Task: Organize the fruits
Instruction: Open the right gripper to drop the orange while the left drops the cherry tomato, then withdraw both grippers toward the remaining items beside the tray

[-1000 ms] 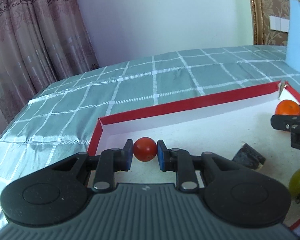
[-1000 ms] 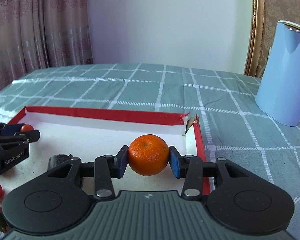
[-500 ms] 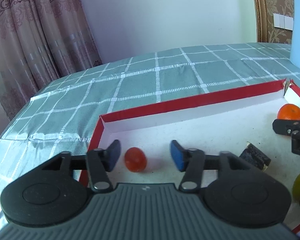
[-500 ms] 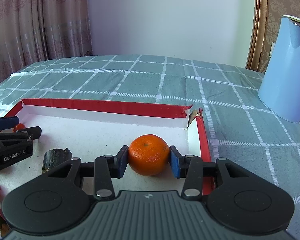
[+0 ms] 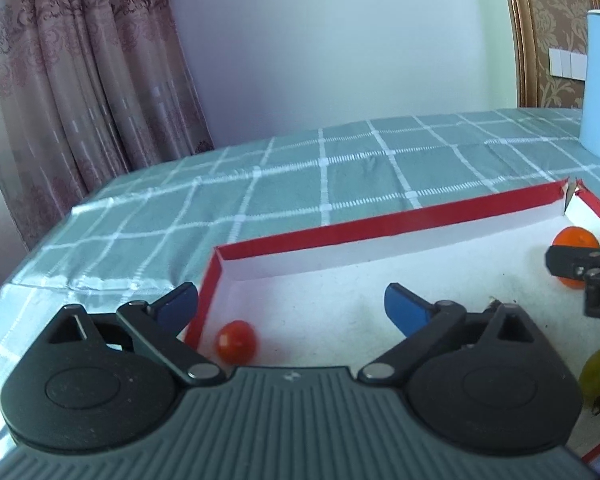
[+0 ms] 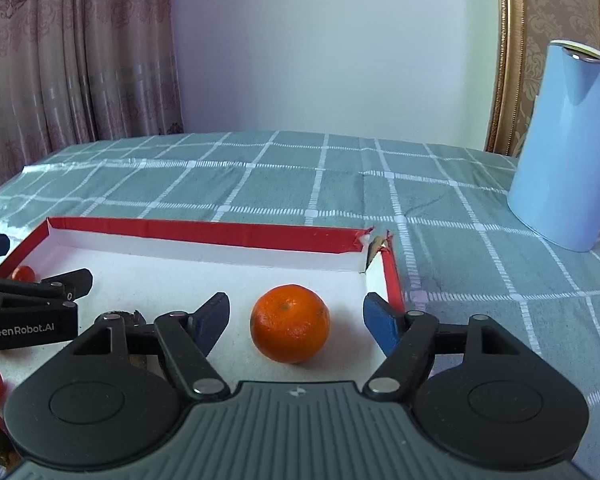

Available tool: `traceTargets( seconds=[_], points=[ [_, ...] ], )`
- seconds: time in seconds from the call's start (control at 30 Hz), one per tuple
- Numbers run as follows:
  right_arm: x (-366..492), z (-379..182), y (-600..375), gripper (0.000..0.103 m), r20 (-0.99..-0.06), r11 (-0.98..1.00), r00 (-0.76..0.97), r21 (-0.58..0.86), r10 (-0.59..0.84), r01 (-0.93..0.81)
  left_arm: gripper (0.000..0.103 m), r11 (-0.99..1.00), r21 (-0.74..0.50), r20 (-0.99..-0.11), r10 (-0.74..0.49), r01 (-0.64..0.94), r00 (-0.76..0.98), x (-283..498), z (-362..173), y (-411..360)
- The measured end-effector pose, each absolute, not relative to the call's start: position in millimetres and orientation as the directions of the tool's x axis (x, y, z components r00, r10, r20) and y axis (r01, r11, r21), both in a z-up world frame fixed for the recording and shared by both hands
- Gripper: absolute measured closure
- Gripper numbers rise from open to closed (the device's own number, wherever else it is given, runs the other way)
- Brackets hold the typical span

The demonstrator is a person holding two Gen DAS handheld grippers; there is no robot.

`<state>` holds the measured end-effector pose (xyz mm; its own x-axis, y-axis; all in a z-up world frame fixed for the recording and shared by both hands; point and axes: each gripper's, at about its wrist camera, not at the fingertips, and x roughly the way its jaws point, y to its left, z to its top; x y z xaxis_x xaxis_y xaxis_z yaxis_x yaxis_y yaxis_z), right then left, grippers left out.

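Both grippers stood spread wide over the red-rimmed tray (image 6: 204,229): the left gripper (image 5: 291,307) gripped nothing, a cherry tomato (image 5: 236,341) resting in the tray's corner; the right gripper (image 6: 296,318) flanked a freed tangerine (image 6: 289,329) near its opposite wall.

Left tool (image 5: 292,306): jaws spread wide, blue fingertips (image 5: 404,307) well apart, gripping nothing, held low and roughly level. Right tool (image 6: 296,320): jaws likewise spread wide, blue fingertips (image 6: 214,318) clear on both sides, gripping nothing, held low and level.
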<state>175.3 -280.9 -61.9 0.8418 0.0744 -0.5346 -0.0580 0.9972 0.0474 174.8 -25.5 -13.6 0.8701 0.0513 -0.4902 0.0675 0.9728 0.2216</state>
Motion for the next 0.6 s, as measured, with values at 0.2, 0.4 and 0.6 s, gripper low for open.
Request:
traceTargets(
  seconds=[0.2, 0.4, 0.6],
  points=[
    [137.7, -46.3, -293.7, 0.029, -0.435, 0.994, 0.896, 0.1, 0.087, -0.048, 0.0, 0.988, 0.151, -0.444, 0.027, 0.045, 0.896, 145.2, -4.7, -0.1],
    [101.7, -39.7, -293.9, 0.029, -0.385, 0.979, 0.906, 0.162, 0.177, -0.122, 0.0, 0.995, 0.1, -0.364, 0.016, 0.022, 0.931, 101.3, 0.6, 25.2],
    [54.9, -51.8, -266.5, 0.029, -0.347, 0.968, 0.904, 0.07, 0.25, -0.241, 0.0, 0.999, 0.049, -0.355, 0.009, 0.009, 0.935, 79.5, -2.7, 40.9]
  ],
)
